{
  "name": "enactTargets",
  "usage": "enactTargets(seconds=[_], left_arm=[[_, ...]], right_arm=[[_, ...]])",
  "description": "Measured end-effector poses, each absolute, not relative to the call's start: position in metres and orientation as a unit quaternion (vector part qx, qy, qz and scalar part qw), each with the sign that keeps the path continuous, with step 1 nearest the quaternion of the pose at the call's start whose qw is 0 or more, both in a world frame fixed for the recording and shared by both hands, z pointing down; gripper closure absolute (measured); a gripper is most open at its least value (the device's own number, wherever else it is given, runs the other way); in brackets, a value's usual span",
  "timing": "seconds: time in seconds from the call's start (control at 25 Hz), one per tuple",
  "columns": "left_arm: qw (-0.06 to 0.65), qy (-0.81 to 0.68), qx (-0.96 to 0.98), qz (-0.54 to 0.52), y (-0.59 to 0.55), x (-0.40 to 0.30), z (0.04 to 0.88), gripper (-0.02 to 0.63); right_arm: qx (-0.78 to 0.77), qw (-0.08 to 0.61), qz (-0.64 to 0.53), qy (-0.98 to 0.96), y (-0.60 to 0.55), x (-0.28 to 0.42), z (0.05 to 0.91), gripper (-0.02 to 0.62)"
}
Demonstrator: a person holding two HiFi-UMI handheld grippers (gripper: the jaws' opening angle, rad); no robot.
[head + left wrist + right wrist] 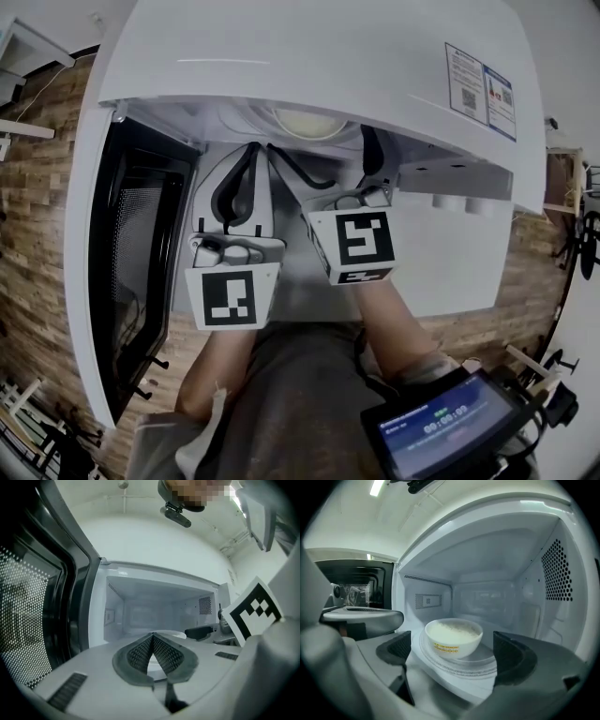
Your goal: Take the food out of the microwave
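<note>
Right gripper view: bowl point(453, 639) of rice on turntable point(483, 668) inside microwave point(520, 545), door point(131, 272) swung open. Your right gripper point(453, 652): jaws wide, empty, flanking the bowl, likely for a grab. Your left gripper point(152, 641): jaws together, empty, parked aside.

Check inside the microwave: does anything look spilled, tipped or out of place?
Nothing stands out. The bowl of rice sits upright on the turntable, with no spill visible around it, and the door is swung wide open.
</note>
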State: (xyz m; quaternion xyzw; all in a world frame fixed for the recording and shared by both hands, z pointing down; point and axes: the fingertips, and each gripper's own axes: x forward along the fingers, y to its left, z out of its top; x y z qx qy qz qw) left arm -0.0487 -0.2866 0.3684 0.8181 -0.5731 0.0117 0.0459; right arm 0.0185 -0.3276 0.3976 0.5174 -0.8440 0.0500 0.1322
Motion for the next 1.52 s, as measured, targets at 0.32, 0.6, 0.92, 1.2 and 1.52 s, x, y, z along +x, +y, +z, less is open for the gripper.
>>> enactTargets(seconds=[0.32, 0.6, 0.92, 1.2, 1.52], left_arm=[[0.056, -0.572, 0.818, 0.019, -0.291, -0.064, 0.368, 0.598], [0.061, -0.569, 0.820, 0.022, -0.300, -0.071, 0.371, 0.598], [0.061, -0.568, 0.821, 0.020, -0.301, -0.070, 0.371, 0.598], [0.059, -0.569, 0.820, 0.018, -0.292, -0.065, 0.366, 0.598], [0.061, -0.572, 0.818, 0.026, -0.292, -0.065, 0.369, 0.598]], right_arm=[[0.525, 0.145, 0.047, -0.837, -0.346, 0.009, 0.389, 0.051], [0.523, 0.163, 0.048, -0.835, -0.363, 0.000, 0.393, 0.049], [0.525, 0.176, 0.033, -0.832, -0.360, 0.002, 0.395, 0.075], [0.531, 0.178, 0.035, -0.828, -0.344, 0.013, 0.395, 0.075], [0.512, 0.169, 0.051, -0.841, -0.348, 0.009, 0.395, 0.058]])
